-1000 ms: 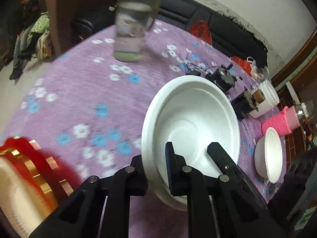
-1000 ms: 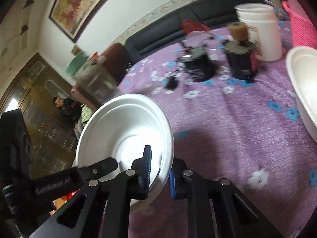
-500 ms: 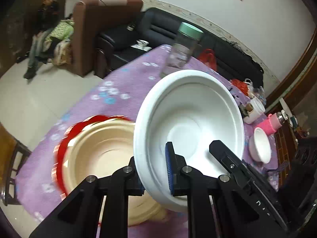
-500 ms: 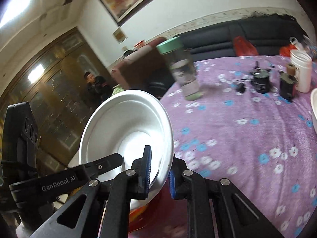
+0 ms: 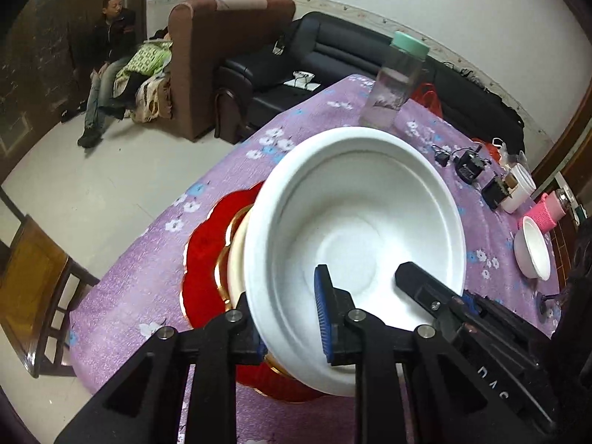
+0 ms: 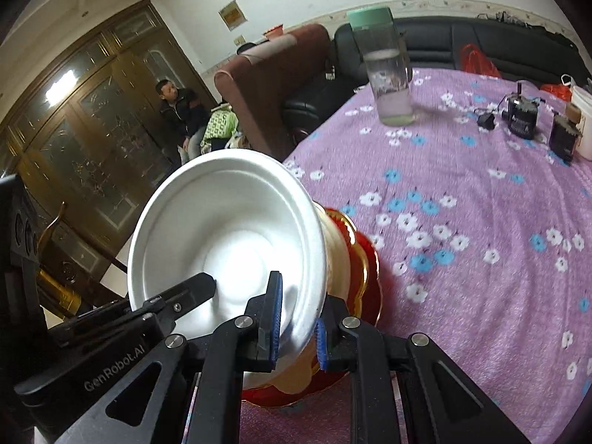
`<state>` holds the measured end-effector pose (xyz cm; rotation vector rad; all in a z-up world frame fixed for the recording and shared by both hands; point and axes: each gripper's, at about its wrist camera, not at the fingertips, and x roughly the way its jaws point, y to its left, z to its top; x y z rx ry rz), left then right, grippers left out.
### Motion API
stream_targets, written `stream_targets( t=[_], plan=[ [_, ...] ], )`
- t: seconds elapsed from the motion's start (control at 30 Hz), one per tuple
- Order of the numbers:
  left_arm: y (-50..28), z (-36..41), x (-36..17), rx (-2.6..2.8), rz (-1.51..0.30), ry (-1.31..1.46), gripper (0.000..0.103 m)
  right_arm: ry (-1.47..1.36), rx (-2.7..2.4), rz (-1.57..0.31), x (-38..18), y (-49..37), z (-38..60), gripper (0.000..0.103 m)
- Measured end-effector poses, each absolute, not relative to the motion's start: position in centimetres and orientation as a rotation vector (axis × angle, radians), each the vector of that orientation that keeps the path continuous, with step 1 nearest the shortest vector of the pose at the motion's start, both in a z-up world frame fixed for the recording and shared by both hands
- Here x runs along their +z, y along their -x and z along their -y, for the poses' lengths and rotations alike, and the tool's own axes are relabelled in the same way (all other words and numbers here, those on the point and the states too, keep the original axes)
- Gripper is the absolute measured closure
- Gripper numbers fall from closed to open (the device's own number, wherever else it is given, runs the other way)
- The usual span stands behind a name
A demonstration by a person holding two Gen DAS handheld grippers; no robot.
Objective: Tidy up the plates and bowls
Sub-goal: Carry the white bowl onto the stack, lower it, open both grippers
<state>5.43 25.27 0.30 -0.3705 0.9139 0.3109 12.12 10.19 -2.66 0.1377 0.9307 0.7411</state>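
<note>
A white bowl [image 5: 355, 229] hangs tilted over a cream bowl [image 5: 236, 255] that sits on a red gold-edged plate [image 5: 207, 259] near the table's left edge. My left gripper [image 5: 288, 329] straddles the white bowl's near rim. Its jaws are opening and the inner blue pad stands off the wall. My right gripper [image 6: 298, 329] is shut on the rim of the white bowl [image 6: 229, 236], above the cream bowl [image 6: 333, 259] and the red plate [image 6: 370, 277]. A second white bowl [image 5: 534, 251] sits at the far right.
A clear bottle with a green lid [image 6: 388, 74] stands at the back of the purple flowered tablecloth [image 6: 462, 222]. Black devices [image 6: 521, 114], a white cup [image 5: 518, 188] and a pink-sleeved item [image 5: 547, 211] lie to the right. A wooden chair [image 5: 33, 288] stands beside the table; a person sits by the sofas.
Both grippers carried the white bowl leftward across the table to above the red plate and cream bowl. The left gripper's jaws have spread apart on the rim.
</note>
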Motion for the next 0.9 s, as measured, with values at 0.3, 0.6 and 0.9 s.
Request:
stream_targets(
  t=[0.3,0.6,0.9],
  plan=[
    [-2.6,-28.0,2.3,0.297,-0.810,0.489,0.046,-0.062,0.727,-0.940,-2.5,-11.7,-11.9,0.087],
    [0.9,-28.5,4.5,0.293,-0.675,0.554,0.039,-0.083,0.717,-0.841,-1.8,-11.2,-11.9,0.048],
    [3.2,-27.2,5.8,0.292,-0.593,0.515,0.035,0.150,0.610,-0.690,-0.9,-9.0,-13.8,0.038]
  ],
)
